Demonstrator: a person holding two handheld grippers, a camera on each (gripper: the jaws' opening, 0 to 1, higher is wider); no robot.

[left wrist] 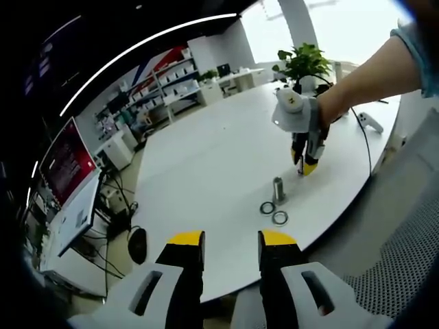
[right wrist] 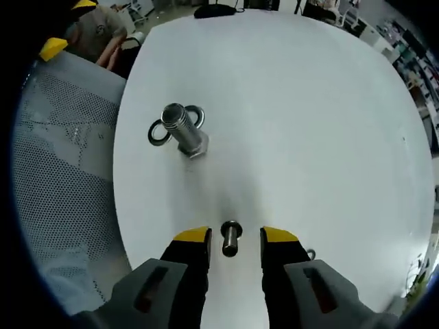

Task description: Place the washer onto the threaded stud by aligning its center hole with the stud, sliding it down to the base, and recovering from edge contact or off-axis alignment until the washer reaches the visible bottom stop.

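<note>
While the left hand-held gripper (left wrist: 232, 240) hangs back off the edge of the white bench (left wrist: 206, 151) in the left gripper view, its yellow-tipped jaws stand apart with nothing between them. Out on the bench, near its rim, the threaded stud (left wrist: 278, 190) stands upright, and two washers (left wrist: 274, 212) lie flat just beside its foot, one of them close against the other. Beyond the stud the right hand-held gripper (left wrist: 303, 164) points down at the bench, held by a person's hand (left wrist: 328, 113); from here I cannot tell how its jaws stand. A potted plant (left wrist: 304, 63) sits at the far end of the bench, a white controller (left wrist: 370, 122) lies near the edge, and a red screen (left wrist: 65, 163) glows at the left, its writing too small to read.

In the right gripper view, the right hand-held gripper (right wrist: 235, 237) has its jaws spread, and a small bolt (right wrist: 230, 239) lies on the bench (right wrist: 309, 123) in the gap, touching neither jaw as far as I can see. Farther ahead stands the threaded stud (right wrist: 182, 128) on its hexagonal base, with the two washers (right wrist: 160, 132) lying on the bench against its foot, neither on the thread. A grey mesh chair (right wrist: 62, 178) stands beside the bench. I can read no brand or label anywhere.
</note>
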